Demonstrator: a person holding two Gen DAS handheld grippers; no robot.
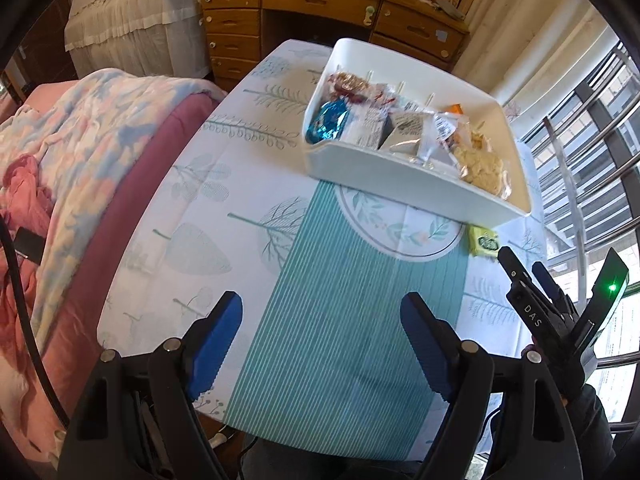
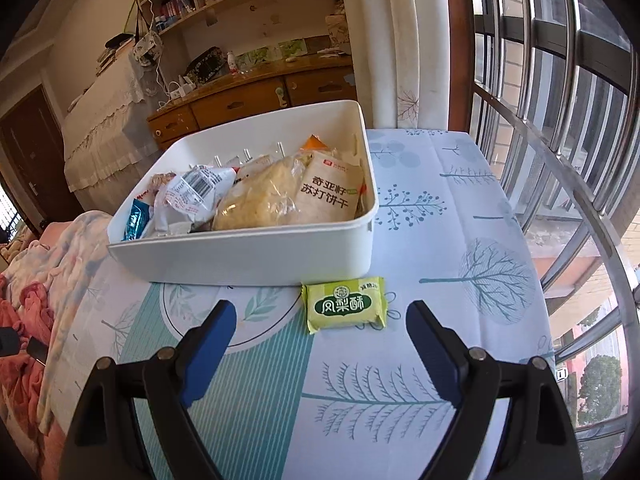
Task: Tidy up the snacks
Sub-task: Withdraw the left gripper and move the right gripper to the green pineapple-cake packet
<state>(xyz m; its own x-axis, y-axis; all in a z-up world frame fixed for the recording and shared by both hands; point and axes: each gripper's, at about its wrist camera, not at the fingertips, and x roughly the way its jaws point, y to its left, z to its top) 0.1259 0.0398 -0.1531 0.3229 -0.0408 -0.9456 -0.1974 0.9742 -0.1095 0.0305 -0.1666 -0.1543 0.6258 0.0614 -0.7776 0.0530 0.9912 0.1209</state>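
Note:
A white bin (image 1: 400,188) (image 2: 248,256) sits on the table, filled with several wrapped snacks, among them a blue foil pack (image 1: 328,120) and a pale cracker bag (image 2: 328,192). One yellow-green snack packet (image 2: 346,304) (image 1: 484,240) lies flat on the cloth just in front of the bin. My right gripper (image 2: 322,312) hovers open just short of that packet, with nothing between its blue pads. My left gripper (image 1: 322,304) is open over the teal striped mat, holding nothing. The right gripper (image 1: 520,264) also shows at the right edge of the left wrist view, beside the packet.
The table wears a tree-print cloth (image 2: 460,208) with a teal mat (image 1: 340,340). A bed with a pink and blue quilt (image 1: 80,152) adjoins the table's left side. A wooden desk (image 1: 332,12) stands behind, and a window with metal railings (image 2: 560,120) runs along the right.

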